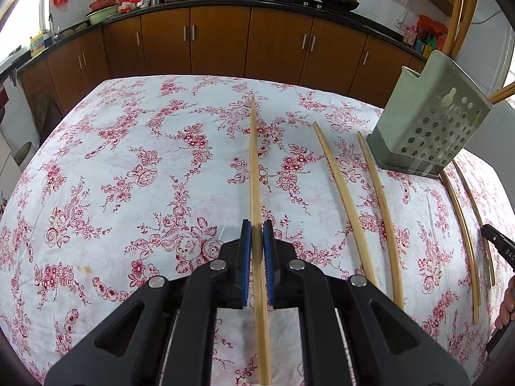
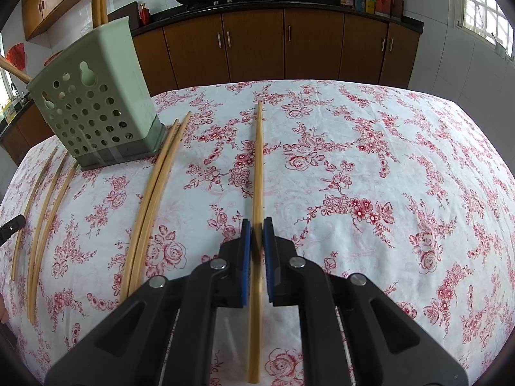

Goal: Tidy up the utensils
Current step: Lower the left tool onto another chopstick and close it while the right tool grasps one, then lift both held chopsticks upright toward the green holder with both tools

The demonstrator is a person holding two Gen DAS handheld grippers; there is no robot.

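chopsticks, pale bamboo, long and tapering, on a red-floral tablecloth. left gripper pinches one chopstick; right gripper pinches another. four more lie in the left view, five in the right view, near the pale green perforated holder, which holds several.

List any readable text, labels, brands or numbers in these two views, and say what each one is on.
"DAS": white letters, cut off by the frame edge, on the black right gripper seen in the left wrist view.
Boxes and packets on the counter: printing too small and blurred to read.
Yellow bottle by the sink: label unreadable.
Nothing else carries text.
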